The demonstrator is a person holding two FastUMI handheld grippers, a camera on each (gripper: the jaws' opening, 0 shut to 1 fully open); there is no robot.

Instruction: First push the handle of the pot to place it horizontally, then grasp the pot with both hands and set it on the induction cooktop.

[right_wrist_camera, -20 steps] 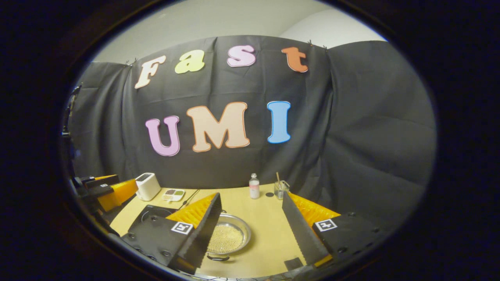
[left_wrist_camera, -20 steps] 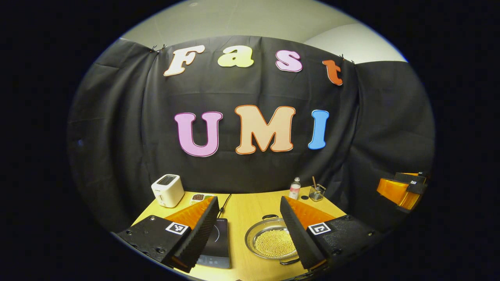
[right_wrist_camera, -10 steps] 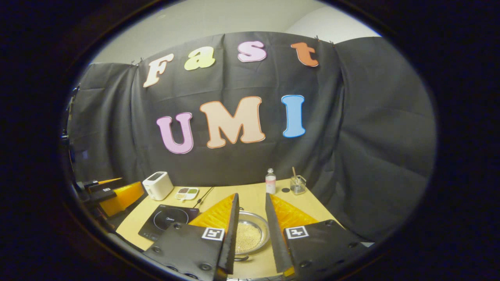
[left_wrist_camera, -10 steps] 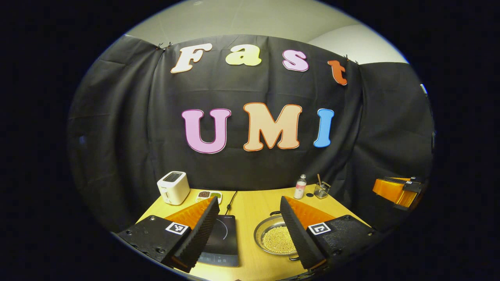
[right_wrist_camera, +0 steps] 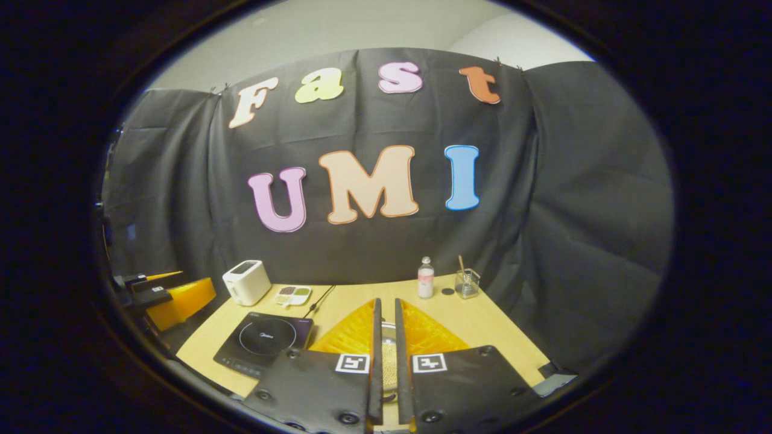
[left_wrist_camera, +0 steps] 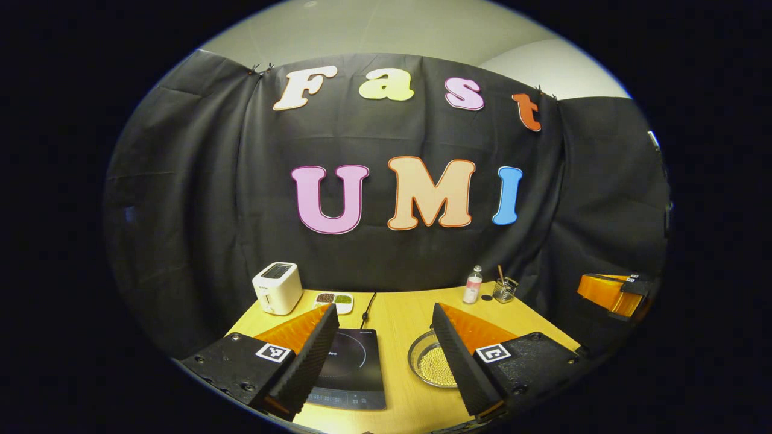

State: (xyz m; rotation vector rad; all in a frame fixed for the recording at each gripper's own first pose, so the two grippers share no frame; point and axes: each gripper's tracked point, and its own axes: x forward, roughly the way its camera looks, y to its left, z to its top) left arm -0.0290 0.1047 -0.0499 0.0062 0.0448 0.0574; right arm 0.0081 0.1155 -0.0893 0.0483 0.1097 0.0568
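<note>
Hovering above the near edge of the surface (left_wrist_camera: pixel 398 319), the left tongs (left_wrist_camera: pixel 386 361) stand wide open with nothing between them, while the right tongs (right_wrist_camera: pixel 385 361) are drawn nearly together on nothing, a thin slit left between the fingers. The pot (left_wrist_camera: pixel 431 364), a shallow metal pan of pale beads, sits on the surface just right of the cooktop (left_wrist_camera: pixel 353 367). Its handles are hidden behind the fingers, so their angle cannot be told. The main risk is a hard or off-centre push on the handle, which could slide the pot or spill beads; an uneven two-sided lift could tip it. The wooden surface also bears a toaster (left_wrist_camera: pixel 277 288), a small dish (left_wrist_camera: pixel 335 299), a bottle (left_wrist_camera: pixel 473 285) and a glass (left_wrist_camera: pixel 504 290) along the back, before the black cloth wall.
</note>
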